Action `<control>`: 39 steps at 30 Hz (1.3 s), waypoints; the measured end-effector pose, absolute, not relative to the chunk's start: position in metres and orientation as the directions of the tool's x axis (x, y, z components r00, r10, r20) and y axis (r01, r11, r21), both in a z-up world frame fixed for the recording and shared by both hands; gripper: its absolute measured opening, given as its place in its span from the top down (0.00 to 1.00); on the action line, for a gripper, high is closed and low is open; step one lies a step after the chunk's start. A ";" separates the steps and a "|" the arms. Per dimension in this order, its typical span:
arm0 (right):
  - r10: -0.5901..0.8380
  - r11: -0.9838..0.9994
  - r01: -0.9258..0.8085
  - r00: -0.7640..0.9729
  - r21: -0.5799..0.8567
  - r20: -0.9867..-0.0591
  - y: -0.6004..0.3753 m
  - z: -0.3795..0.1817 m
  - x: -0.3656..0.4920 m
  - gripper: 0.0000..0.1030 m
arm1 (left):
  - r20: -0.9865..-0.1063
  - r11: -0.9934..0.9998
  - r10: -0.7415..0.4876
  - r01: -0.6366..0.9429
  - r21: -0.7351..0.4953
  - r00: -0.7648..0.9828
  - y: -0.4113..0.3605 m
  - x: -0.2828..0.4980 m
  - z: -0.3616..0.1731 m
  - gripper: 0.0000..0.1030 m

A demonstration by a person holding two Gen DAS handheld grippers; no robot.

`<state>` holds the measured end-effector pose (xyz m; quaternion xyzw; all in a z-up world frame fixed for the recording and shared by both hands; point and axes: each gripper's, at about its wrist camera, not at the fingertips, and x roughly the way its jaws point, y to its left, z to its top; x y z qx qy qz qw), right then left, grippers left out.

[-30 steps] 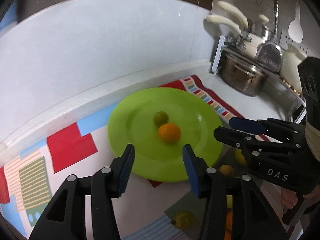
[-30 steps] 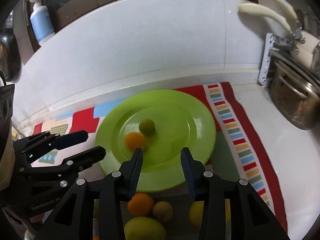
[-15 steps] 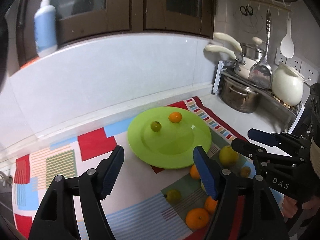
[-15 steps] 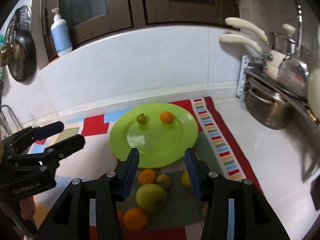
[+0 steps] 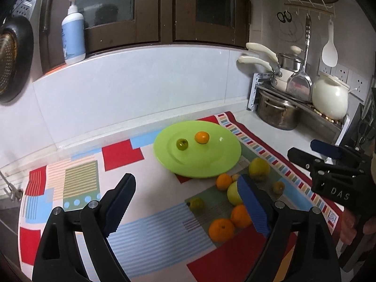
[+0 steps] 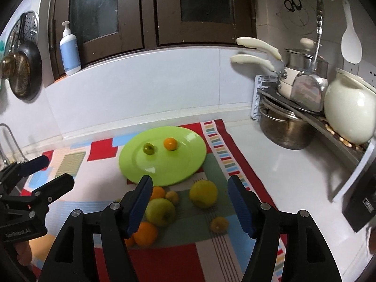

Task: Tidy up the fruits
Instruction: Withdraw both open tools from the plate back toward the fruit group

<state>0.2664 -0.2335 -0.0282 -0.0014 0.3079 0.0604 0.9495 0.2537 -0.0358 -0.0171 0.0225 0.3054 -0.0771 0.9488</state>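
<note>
My left hand-held gripper (image 5: 185,208) and right hand-held gripper (image 6: 190,202) are opening, holding nothing. On my desk (image 6: 277,164), a bright mat (image 5: 77,181) carries a green plate (image 5: 211,162) with two fruits; more fruits (image 6: 203,193) lie beside it.

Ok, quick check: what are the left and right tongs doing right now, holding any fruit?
Left tongs: opening, nothing between the jaws, no fruit held.
Right tongs: opening, nothing gripped; the fruit seen between the jaws lies on the mat below.

**A home kitchen counter**

Steel pots (image 6: 285,129) sit stacked on a corner rack, a white ladle (image 6: 351,44) and scissors (image 6: 292,4) hang on the tiled wall, and a round black pan (image 6: 22,75) hangs beside dark wooden window frames (image 6: 150,11).
</note>
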 end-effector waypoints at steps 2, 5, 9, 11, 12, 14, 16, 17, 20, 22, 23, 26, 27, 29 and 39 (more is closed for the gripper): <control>0.101 0.994 -0.107 0.806 0.025 -0.584 -0.236 -0.031 0.261 0.35 | -0.590 0.988 -0.125 0.153 -0.002 0.798 -0.036 0.249 -0.022 0.14; 0.089 0.995 -0.102 0.803 0.011 -0.590 -0.237 -0.037 0.255 0.34 | -0.611 0.989 -0.115 0.146 0.001 0.783 -0.038 0.243 -0.032 0.14; 0.087 0.995 -0.102 0.781 0.012 -0.619 -0.241 -0.051 0.251 0.34 | -0.638 0.990 -0.099 0.140 0.014 0.763 -0.042 0.239 -0.043 0.14; 0.089 0.995 -0.100 0.766 0.019 -0.637 -0.243 -0.059 0.251 0.34 | -0.649 0.990 -0.096 0.140 0.017 0.755 -0.044 0.237 -0.049 0.14; 0.089 0.995 -0.099 0.758 0.022 -0.647 -0.245 -0.064 0.250 0.34 | -0.657 0.990 -0.094 0.141 0.019 0.748 -0.046 0.237 -0.053 0.14; 0.088 0.995 -0.099 0.747 0.021 -0.659 -0.247 -0.071 0.250 0.34 | -0.672 0.989 -0.093 0.145 0.022 0.735 -0.048 0.237 -0.059 0.14; 0.088 0.995 -0.100 0.736 0.020 -0.672 -0.249 -0.077 0.250 0.34 | -0.689 0.988 -0.100 0.153 0.017 0.718 -0.051 0.238 -0.066 0.14; 0.088 0.995 -0.100 0.731 0.021 -0.677 -0.250 -0.080 0.250 0.34 | -0.698 0.987 -0.103 0.159 0.016 0.709 -0.052 0.238 -0.069 0.14; 0.083 0.995 -0.094 0.718 0.022 -0.691 -0.255 -0.088 0.252 0.34 | -0.725 0.984 -0.106 0.177 0.023 0.680 -0.058 0.240 -0.082 0.14; 0.080 0.996 -0.089 0.710 0.024 -0.699 -0.259 -0.092 0.254 0.34 | -0.741 0.982 -0.108 0.189 0.026 0.663 -0.061 0.241 -0.090 0.14; 0.077 0.996 -0.087 0.706 0.022 -0.704 -0.260 -0.096 0.255 0.34 | -0.747 0.981 -0.109 0.194 0.027 0.655 -0.063 0.242 -0.093 0.14; 0.073 0.996 -0.088 0.694 0.016 -0.717 -0.264 -0.104 0.260 0.34 | -0.767 0.979 -0.111 0.204 0.027 0.632 -0.068 0.247 -0.103 0.14; 0.072 0.996 -0.089 0.689 0.015 -0.722 -0.264 -0.107 0.261 0.34 | -0.774 0.978 -0.112 0.206 0.025 0.623 -0.069 0.250 -0.107 0.14; 0.073 0.996 -0.091 0.679 0.015 -0.730 -0.266 -0.112 0.265 0.34 | -0.785 0.978 -0.118 0.207 0.014 0.608 -0.070 0.254 -0.113 0.16; 0.089 0.994 -0.109 0.655 0.022 -0.751 -0.271 -0.133 0.289 0.42 | -0.795 0.974 -0.137 0.225 -0.001 0.591 -0.078 0.269 -0.123 0.30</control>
